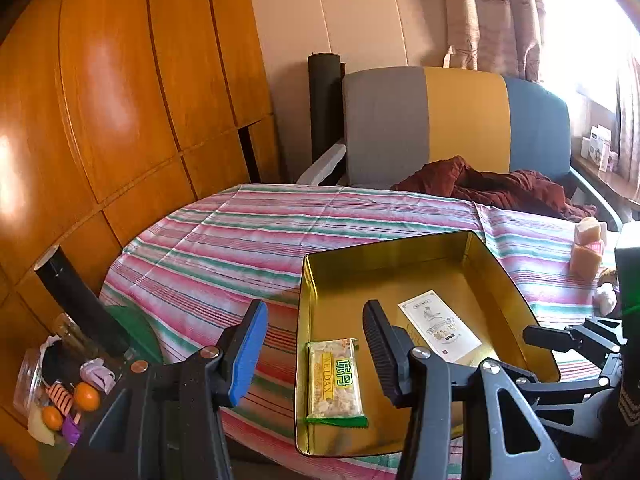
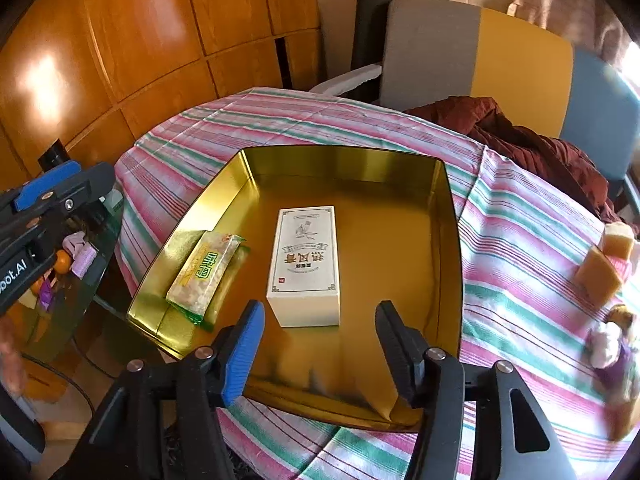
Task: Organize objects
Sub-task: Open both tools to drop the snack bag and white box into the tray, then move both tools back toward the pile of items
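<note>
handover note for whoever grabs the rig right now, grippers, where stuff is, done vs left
Left gripper: open, empty, over the gold tin's left edge.
Right gripper: open, empty, at the tin's near edge.
Done: snack bar and white box lie in the tin.
Left: two tan blocks and a small doll sit on the striped cloth, right of the tin.

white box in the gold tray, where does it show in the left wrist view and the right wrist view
Left wrist view: the white box lies right of centre in the lower half, partly hidden behind the left gripper's black finger.
Right wrist view: the white box sits near the picture's centre, fully visible, ahead of the open fingers.
Shared landmark: the green-edged snack packet lies to the box's left inside the gold tray in both views.
</note>
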Action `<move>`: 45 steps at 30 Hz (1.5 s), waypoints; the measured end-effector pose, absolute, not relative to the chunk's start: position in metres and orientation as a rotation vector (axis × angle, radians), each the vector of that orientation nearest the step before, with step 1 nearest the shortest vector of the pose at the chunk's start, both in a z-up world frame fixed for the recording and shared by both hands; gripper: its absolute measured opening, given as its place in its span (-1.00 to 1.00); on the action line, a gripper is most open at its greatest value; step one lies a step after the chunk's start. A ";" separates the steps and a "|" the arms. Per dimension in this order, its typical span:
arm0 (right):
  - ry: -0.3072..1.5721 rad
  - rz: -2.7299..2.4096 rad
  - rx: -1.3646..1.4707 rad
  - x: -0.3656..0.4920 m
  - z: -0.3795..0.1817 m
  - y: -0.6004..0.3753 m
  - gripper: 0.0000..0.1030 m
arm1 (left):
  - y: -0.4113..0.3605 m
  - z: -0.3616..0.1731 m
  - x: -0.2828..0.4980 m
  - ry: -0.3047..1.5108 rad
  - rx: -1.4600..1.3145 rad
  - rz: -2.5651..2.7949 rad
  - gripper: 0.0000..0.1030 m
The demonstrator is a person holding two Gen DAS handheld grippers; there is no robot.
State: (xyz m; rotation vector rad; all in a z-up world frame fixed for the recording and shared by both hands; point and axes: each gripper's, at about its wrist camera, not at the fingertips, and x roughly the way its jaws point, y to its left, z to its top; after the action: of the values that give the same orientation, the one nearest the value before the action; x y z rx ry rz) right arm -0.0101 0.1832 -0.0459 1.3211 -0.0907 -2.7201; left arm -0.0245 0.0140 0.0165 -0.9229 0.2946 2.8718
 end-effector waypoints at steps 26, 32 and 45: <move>-0.245 -2.864 1.296 0.009 -0.046 0.247 0.34 | 0.064 0.016 -0.010 0.432 -0.881 2.741 -0.03; -0.336 -2.942 1.351 0.021 -0.052 0.292 0.40 | 0.086 0.010 -0.014 0.374 -0.920 2.603 -0.03; -0.563 -3.129 1.481 0.066 -0.057 0.419 0.58 | 0.163 -0.006 -0.019 0.400 -0.977 2.332 -0.03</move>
State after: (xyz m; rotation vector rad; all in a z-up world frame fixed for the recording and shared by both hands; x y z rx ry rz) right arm 0.0661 0.4186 -0.0568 1.4812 -0.5627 -3.1286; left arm -0.0193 0.1625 -0.0064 -0.9766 0.3998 2.3322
